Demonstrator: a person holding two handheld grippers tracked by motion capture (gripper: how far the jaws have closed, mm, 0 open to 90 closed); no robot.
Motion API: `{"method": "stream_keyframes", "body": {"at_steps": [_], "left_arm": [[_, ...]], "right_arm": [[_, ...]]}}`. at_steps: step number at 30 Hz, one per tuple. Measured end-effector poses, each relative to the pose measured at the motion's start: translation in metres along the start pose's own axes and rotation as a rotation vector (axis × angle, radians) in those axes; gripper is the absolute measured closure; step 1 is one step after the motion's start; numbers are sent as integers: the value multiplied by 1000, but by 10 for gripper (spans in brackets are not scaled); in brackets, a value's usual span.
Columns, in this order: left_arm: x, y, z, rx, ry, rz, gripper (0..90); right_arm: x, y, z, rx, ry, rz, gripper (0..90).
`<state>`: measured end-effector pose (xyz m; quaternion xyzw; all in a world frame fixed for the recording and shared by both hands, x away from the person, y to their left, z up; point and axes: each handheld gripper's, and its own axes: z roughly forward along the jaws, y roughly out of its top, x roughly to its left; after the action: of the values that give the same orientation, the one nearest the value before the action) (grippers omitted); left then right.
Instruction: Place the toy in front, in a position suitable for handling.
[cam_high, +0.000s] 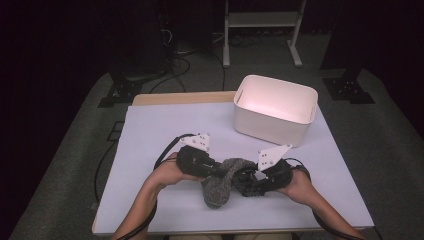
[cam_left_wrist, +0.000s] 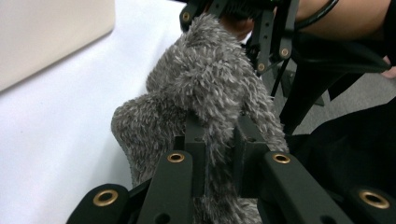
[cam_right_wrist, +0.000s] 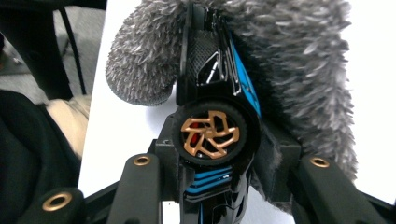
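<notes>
While the left gripper pinches the fuzzy sock, the right gripper clamps the toy car

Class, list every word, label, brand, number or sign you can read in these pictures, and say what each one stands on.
None can be read.
Toy car: blue stripes and a copper wheel, no lettering.
Fuzzy grey cloth: no tag or label.
White bin: plain walls, no print.
Grey plates on the hand-held grippers: small dots, no writing.

I see a fuzzy grey sock, flecked pale, at lower centre. My right gripper view shows a black toy car with blue stripes and a copper wheel. White bin upper right, lavender-white table cover.
</notes>
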<state>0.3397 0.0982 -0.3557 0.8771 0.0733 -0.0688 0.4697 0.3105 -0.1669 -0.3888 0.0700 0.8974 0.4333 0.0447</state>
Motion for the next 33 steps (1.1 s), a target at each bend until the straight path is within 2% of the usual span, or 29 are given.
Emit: {"method": "stream_keyframes", "body": {"at_steps": [8, 13, 20, 23, 29, 33], "left_arm": [[-4, 11, -20, 9, 35, 20, 793], [-10, 17, -22, 26, 53, 42, 792], [-9, 14, -17, 47, 68, 39, 792], [-9, 13, -14, 46, 64, 32, 792], [-7, 10, -7, 65, 59, 31, 788], [-7, 10, -8, 52, 55, 26, 788]], "right_arm": [[-5, 12, 15, -47, 34, 12, 571], [-4, 19, 24, -49, 56, 0, 571], [-5, 13, 19, -63, 49, 27, 542], [-5, 8, 15, -61, 35, 30, 530], [-4, -3, 7, -92, 20, 51, 546], [-2, -5, 6, -98, 12, 48, 552]]}}
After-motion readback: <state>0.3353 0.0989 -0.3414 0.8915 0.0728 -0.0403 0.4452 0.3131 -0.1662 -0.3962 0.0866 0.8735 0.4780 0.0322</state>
